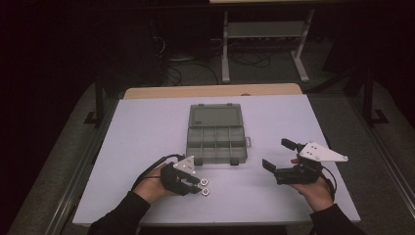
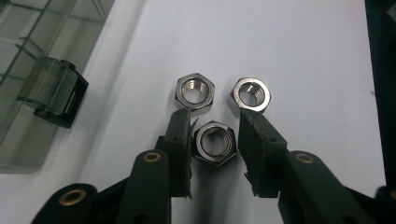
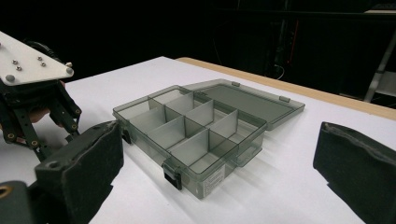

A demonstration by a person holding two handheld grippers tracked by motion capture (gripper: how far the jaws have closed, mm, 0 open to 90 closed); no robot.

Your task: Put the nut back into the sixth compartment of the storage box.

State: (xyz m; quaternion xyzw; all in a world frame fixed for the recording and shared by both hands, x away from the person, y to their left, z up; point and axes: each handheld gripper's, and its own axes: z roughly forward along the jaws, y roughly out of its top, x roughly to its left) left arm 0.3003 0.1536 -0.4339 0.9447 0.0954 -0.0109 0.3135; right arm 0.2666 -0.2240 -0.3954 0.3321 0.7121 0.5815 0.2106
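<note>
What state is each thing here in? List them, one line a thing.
Left gripper: closed on a nut.
Held nut: flat on the table, between the pads.
Two other nuts: flat on the table, just past the jaw tips, loose.
Box: open, compartments empty.
Lid: folded back flat.
Right gripper: open, nothing between its jaws.
</note>
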